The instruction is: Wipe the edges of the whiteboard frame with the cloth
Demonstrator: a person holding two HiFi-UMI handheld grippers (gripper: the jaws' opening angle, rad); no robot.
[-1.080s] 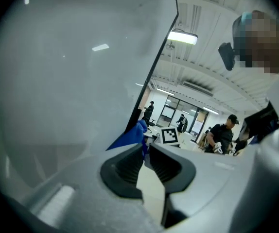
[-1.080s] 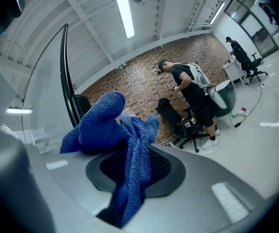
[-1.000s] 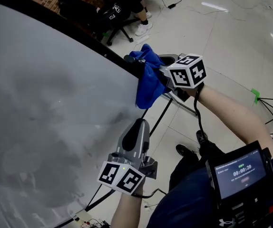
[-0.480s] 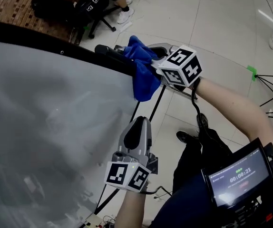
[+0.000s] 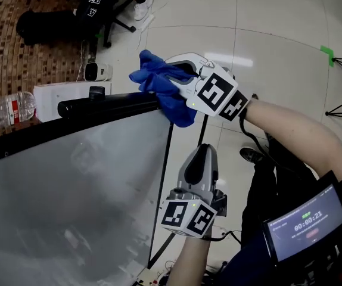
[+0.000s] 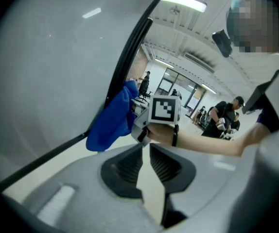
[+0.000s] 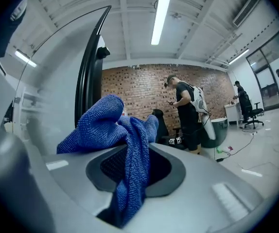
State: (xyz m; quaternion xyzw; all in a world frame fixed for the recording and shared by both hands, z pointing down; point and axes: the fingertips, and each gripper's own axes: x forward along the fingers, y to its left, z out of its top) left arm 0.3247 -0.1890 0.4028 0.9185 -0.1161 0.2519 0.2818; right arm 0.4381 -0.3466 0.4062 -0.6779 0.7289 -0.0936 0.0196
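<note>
The floor (image 5: 266,28) is glossy pale tile, giving way at the left to a brown, brick-patterned surface (image 5: 16,52). Across it slants the whiteboard (image 5: 70,183), a broad, smooth grey-white sheet with faint smears. Its frame (image 5: 117,105) is a slim black rail along the top, thickening to a rounded tube near the corner, and a thinner black strip runs down the right edge.

The right tongs (image 7: 135,169) have a smooth grey shell with dark ribbed pads. They are clamped on the cloth (image 5: 159,85), a blue, nubbly microfibre rag. It is bunched in soft folds and hangs over the frame's upper right corner.

The left tongs (image 6: 146,161) have the same moulded shape. They are lower, beside the right edge, pinched together with nothing between the pads.
</note>
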